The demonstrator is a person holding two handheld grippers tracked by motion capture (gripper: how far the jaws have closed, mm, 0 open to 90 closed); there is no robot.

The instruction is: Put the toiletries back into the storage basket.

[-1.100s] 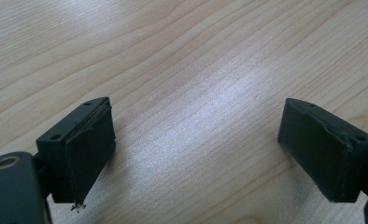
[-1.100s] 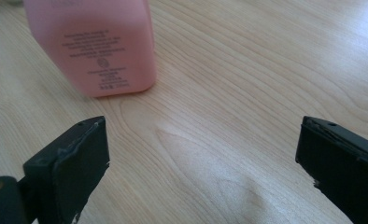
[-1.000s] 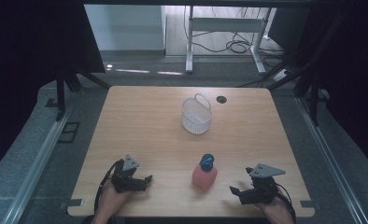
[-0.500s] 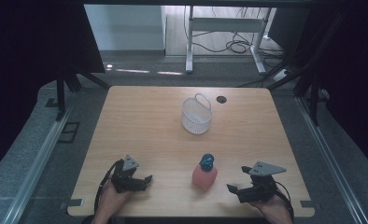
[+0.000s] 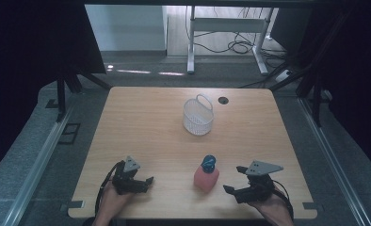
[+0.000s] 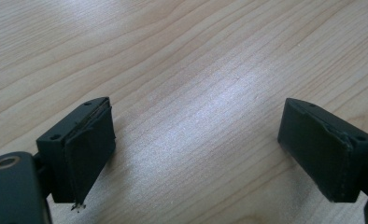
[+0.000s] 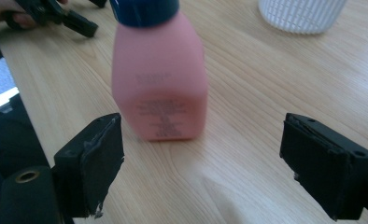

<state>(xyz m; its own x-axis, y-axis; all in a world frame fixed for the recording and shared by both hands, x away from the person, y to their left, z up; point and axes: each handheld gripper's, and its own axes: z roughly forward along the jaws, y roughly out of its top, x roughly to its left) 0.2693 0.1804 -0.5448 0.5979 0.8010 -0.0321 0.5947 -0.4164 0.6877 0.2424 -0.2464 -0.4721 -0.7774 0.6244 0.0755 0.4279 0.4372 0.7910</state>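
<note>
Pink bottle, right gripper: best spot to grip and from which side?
Take the pink bottle across its flat-sided body, below the blue cap, coming in level from the right gripper, whose open jaws already face it. It stands upright on the table; the body looks narrower than the jaw gap, and the rounded cap likely offers a poorer hold.

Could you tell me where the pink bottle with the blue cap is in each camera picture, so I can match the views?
High view: the pink bottle stands upright near the table's front edge, between the two grippers, closer to the right gripper.
Right gripper view: it stands upper centre-left, ahead of the open jaws, untouched.
Left gripper view: bare wooden table between open jaws.
Shared landmark: the white basket.
</note>
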